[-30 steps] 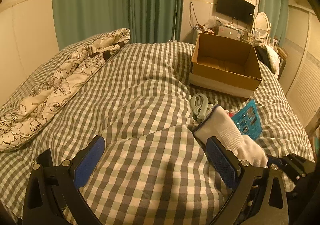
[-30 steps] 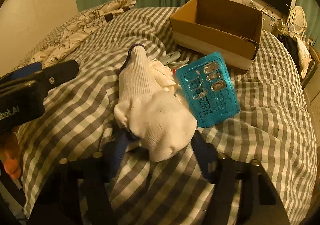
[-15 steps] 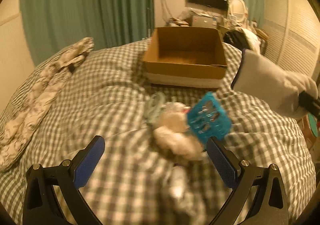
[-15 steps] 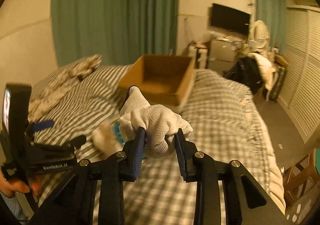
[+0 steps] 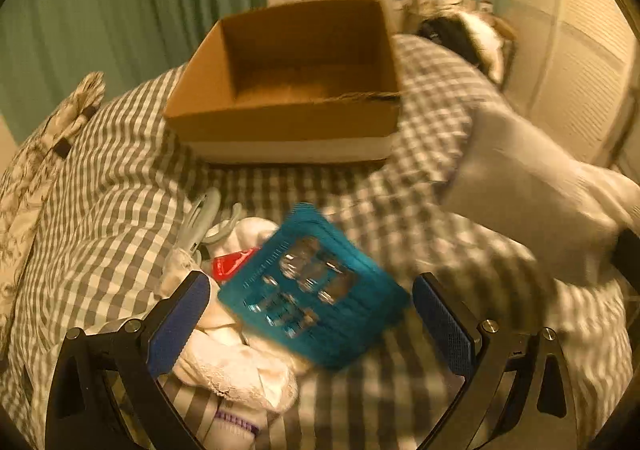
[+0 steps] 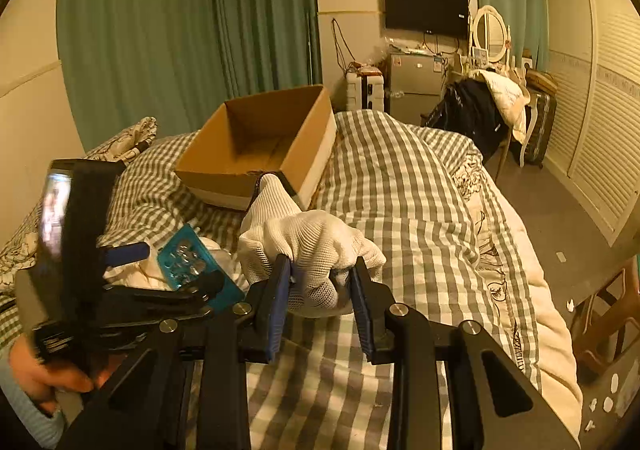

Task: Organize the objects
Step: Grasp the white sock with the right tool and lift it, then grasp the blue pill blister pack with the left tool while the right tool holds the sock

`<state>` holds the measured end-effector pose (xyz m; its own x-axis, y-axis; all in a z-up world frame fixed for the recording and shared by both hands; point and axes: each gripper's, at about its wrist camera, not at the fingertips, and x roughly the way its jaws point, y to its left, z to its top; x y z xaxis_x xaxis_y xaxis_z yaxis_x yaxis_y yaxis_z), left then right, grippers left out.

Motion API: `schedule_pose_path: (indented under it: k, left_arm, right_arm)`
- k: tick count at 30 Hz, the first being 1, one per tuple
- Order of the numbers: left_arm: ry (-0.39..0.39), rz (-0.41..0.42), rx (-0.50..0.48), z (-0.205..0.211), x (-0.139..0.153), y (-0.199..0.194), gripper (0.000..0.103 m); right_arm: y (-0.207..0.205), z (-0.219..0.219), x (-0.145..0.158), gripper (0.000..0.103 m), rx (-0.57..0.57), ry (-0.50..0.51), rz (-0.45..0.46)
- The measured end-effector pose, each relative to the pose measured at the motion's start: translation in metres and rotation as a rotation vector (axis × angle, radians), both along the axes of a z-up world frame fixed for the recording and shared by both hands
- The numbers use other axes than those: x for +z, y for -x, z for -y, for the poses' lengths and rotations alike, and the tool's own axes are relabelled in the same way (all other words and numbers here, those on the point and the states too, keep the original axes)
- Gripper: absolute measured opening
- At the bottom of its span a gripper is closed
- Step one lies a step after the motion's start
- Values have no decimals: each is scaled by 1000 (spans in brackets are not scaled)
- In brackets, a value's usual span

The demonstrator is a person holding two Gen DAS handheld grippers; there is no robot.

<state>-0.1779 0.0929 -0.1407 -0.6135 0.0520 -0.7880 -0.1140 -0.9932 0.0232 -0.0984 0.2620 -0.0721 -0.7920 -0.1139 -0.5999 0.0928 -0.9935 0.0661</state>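
My right gripper (image 6: 320, 282) is shut on a white knit glove (image 6: 308, 234) and holds it above the checked bed, near the open cardboard box (image 6: 260, 142). The glove also shows at the right of the left wrist view (image 5: 528, 194). My left gripper (image 5: 312, 314) is open and empty, low over a blue blister pack (image 5: 312, 290) that lies on white socks (image 5: 236, 366). A red item (image 5: 230, 266) and pale plastic clips (image 5: 204, 218) lie beside the pack. The box (image 5: 288, 82) is empty and sits just beyond the pile.
A floral pillow (image 5: 36, 170) lies at the bed's left edge. Green curtains (image 6: 180, 30) hang behind. A TV (image 6: 426, 12), fridge and cluttered desk stand at the far wall. A wooden stool (image 6: 608, 314) is on the floor at right.
My right gripper closed on the glove and lifted it off the pile toward the box. My left gripper moved forward over the blister pack and socks.
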Motion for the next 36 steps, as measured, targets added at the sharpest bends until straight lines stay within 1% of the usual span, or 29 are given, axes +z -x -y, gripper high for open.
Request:
schedule_pose_path:
  k: [2, 5, 7, 8, 9, 11, 12, 13, 14, 15, 16, 17, 19, 21, 30, 32, 36]
  left_arm:
    - [-19, 20, 20, 3, -8, 8, 103]
    - [-29, 63, -12, -1, -21, 12, 103]
    - [-16, 61, -32, -4, -24, 10, 103]
    - [-15, 58, -43, -6, -24, 8, 99]
    - [-25, 55, -60, -7, -23, 5, 93]
    - [-47, 50, -78, -8, -18, 0, 70]
    - [-56, 50, -84, -9, -17, -2, 63]
    - [-67, 47, -91, -8, -15, -5, 47]
    - [-77, 40, -99, -7, -11, -8, 33]
    - [-90, 29, -115, -6, -7, -13, 28]
    - [-103, 18, -132, -5, -3, -16, 15]
    - [-117, 2, -152, -5, 3, -22, 11]
    - [-116, -29, -176, -7, 14, -31, 7]
    - [-113, -61, -195, -6, 28, -40, 7]
    - [-142, -167, -201, 11, 93, -64, 7]
    - [-150, -187, -195, 16, 109, -64, 7]
    - [-141, -230, -180, 24, 137, -54, 7]
  right_arm:
    - [0, -1, -5, 29, 0, 2, 4]
    - [3, -5, -12, 29, 4, 20, 23]
    - [5, -6, -16, 29, 2, 25, 32]
    - [5, -6, -17, 29, 2, 28, 35]
    - [5, -6, -18, 29, 3, 28, 35]
    - [1, -6, -17, 29, 4, 25, 30]
    - [0, -6, -16, 29, 4, 25, 27]
    - [-2, -6, -14, 29, 3, 22, 23]
    - [-4, -5, -12, 29, 1, 20, 21]
    - [-7, -4, -10, 29, 0, 16, 17]
    - [-8, -3, -9, 29, 0, 14, 15]
    - [-10, -2, -7, 29, -2, 11, 13]
    - [-15, -1, -3, 29, -3, 3, 7]
    - [-20, 1, 2, 29, -3, -7, -4]
    - [-42, 12, 45, 29, 9, -29, -82]
    - [-43, 16, 57, 29, 10, -48, -109]
    - [-34, 24, 83, 29, 38, -46, -152]
